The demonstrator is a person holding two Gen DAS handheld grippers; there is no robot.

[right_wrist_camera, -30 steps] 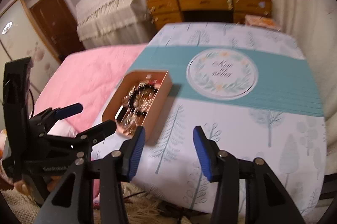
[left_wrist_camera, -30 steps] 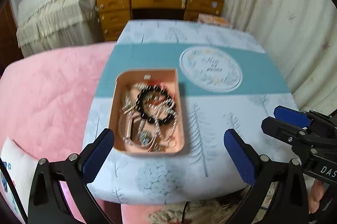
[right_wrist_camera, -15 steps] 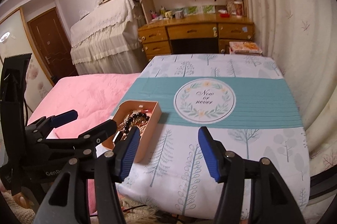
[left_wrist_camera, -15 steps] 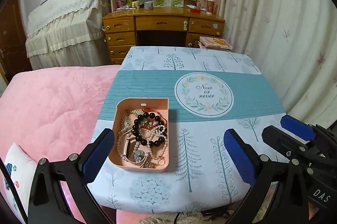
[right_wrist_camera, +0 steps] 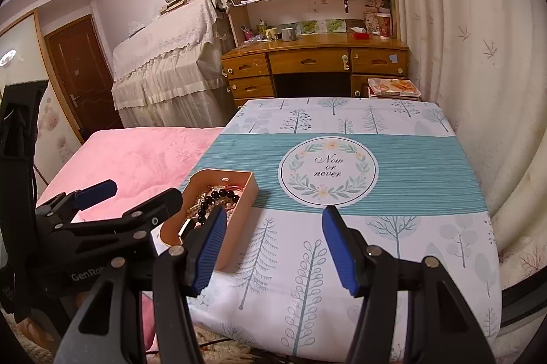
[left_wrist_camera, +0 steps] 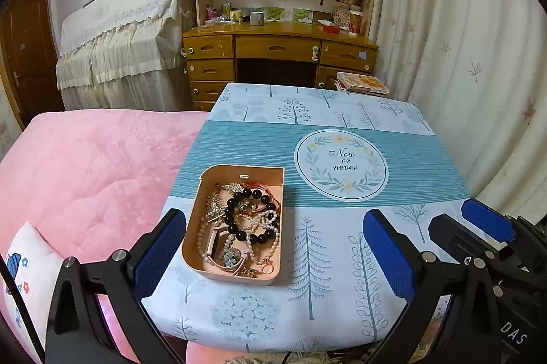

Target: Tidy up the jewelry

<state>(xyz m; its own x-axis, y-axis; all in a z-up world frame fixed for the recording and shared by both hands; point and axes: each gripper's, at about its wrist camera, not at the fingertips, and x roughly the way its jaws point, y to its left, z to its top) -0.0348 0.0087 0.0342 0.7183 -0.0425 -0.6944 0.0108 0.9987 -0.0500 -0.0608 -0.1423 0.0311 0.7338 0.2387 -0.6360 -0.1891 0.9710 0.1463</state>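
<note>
A pink open jewelry box [left_wrist_camera: 205,210] sits on the near left of the table, also in the right wrist view [right_wrist_camera: 244,199]. It holds tangled jewelry: a black bead bracelet [left_wrist_camera: 244,217], pearl strands [left_wrist_camera: 270,237] and a rose-gold band [left_wrist_camera: 213,244]. My left gripper [left_wrist_camera: 271,256] is open and empty, held above the table's near edge, the box between its fingers in view. My right gripper [right_wrist_camera: 273,247] is open and empty, to the right of the box over the tree-print cloth. The left gripper also shows in the right wrist view [right_wrist_camera: 126,203].
The table [left_wrist_camera: 342,312] has a tree-print cloth with a teal band and a round "Now or never" emblem [left_wrist_camera: 340,165]. A pink bed [left_wrist_camera: 85,165] lies left. A wooden desk [left_wrist_camera: 280,52] with bookshelves stands behind, curtains [left_wrist_camera: 461,39] to the right.
Both grippers have pulled back and tilted up, so the box looks smaller and lower and more of the room shows. Both stay open and empty.
</note>
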